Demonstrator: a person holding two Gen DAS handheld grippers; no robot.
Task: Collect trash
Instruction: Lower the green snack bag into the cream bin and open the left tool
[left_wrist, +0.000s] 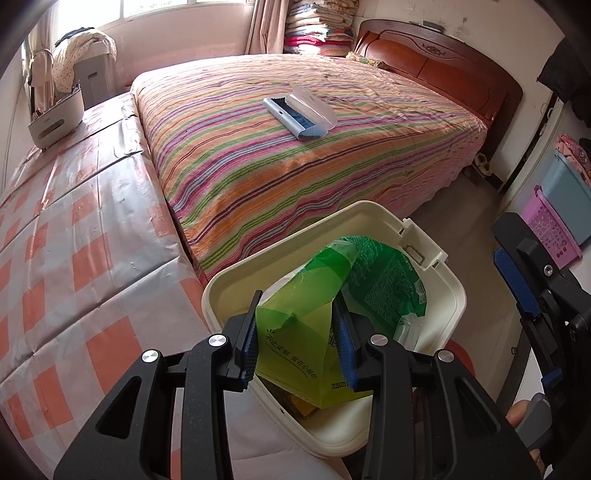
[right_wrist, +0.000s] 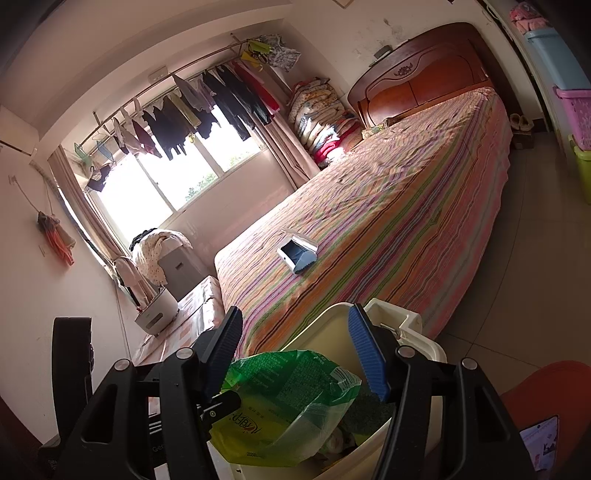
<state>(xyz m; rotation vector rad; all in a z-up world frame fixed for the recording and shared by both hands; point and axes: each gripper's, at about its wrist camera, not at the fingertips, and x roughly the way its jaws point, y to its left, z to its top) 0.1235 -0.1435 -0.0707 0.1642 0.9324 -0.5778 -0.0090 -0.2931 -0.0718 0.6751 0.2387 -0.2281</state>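
One Green Bag Is Over the Bin

One crinkly green plastic wrapper bag (left_wrist: 295, 354) is pinched in our left gripper (left_wrist: 299, 339). Its two blue pads press on the bag from both sides. The bag hangs right above the cream plastic trash bin (left_wrist: 448, 295), and its far end already dips inside. We can see more scraps down in the bin, under the bag.

Our right gripper (right_wrist: 295, 354) is spread wide and holds nothing. It hovers over the same bin, just above the bag.

We think this piece is almost done. We only need to let go so it drops in.

On the striped bed cover (left_wrist: 332, 155) lies a white and blue open case (left_wrist: 301, 112). We cannot tell if it is trash. We see no other trash on the bed.
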